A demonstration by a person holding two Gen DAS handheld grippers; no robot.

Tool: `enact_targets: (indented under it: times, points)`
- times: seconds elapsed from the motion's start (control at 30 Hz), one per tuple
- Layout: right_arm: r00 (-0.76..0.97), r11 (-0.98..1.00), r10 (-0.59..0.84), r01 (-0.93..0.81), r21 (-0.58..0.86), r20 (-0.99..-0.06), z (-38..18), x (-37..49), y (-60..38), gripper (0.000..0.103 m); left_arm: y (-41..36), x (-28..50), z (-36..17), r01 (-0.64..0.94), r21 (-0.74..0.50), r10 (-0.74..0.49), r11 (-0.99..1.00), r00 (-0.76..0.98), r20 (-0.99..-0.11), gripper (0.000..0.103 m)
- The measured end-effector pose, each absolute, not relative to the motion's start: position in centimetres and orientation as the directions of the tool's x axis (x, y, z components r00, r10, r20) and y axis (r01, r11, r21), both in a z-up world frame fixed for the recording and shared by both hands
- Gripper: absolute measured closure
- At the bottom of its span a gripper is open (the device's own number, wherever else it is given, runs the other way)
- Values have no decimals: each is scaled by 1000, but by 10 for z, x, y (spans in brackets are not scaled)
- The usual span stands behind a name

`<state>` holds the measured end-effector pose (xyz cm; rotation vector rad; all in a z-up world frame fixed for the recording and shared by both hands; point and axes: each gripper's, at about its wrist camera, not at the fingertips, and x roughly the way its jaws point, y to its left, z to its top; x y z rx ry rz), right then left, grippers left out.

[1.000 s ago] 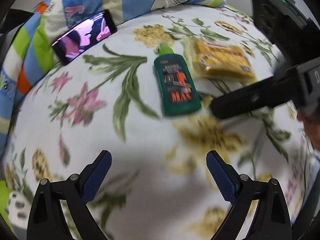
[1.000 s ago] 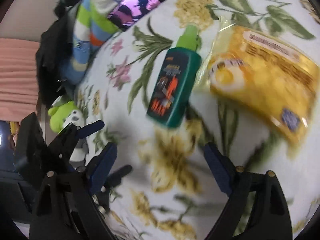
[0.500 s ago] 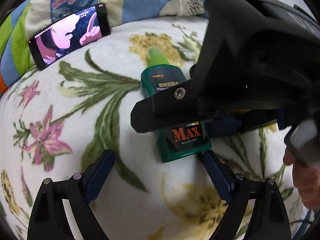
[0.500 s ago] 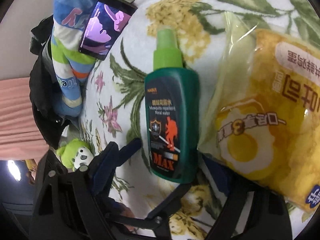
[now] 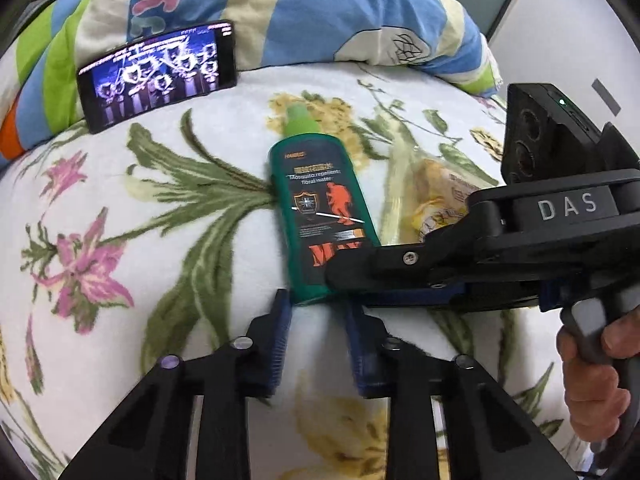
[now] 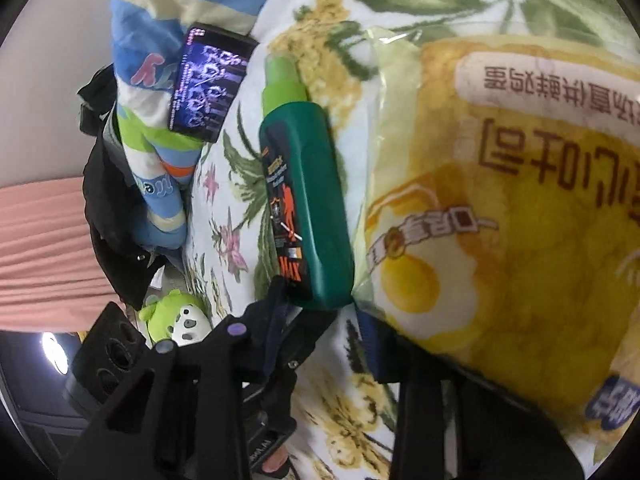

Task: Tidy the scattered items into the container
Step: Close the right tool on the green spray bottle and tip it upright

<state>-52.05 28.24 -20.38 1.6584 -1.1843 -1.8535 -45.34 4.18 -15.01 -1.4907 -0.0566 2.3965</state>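
Floral bedding [image 5: 168,240] cushions the rigid, slick repellent bottle [image 5: 320,216]; both closing claws, left claw [image 5: 316,316] and right claw [image 6: 320,320], pinch its flat base, seemingly gripping.

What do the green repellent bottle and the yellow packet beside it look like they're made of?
Green repellent bottle: apparently hard plastic, smooth and slightly glossy, going by its moulded edges, soft highlights and lighter green plastic cap. Yellow packet: thin, shiny plastic film, with a clear crinkled sealed edge, wrinkles and glare; its contents look soft.
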Motion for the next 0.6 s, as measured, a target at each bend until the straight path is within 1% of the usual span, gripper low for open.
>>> enact_targets:
  times: [0.03, 0.07, 0.17, 0.3, 0.5, 0.6]
  points:
    - [-229, -570, -752, -244, 785, -618, -203, -518, 283, 69, 45, -452, -149, -247, -201, 289, -948, -400, -870, 80]
    - [-230, -570, -752, -243, 785, -617, -202, -516, 284, 70, 45, -451, -148, -243, -214, 298, -946, -390, -871, 81]
    - [-223, -569, -757, -238, 787, -615, -203, -507, 285, 70, 40, -434, -147, -234, -253, 326, -939, -362, -874, 81]
    - [-207, -571, -764, -226, 789, -612, -200, -484, 283, 71, 38, -407, -141, -254, -230, 308, -939, -329, -893, 81]
    - [-153, -594, -763, -217, 775, -628, -196, -429, 278, 71, 25, -369, -130, -217, -250, 308, -944, -298, -903, 81]
    - [-118, -611, -760, -206, 764, -640, -194, -390, 279, 71, 30, -348, -131, -204, -249, 297, -947, -252, -921, 81]
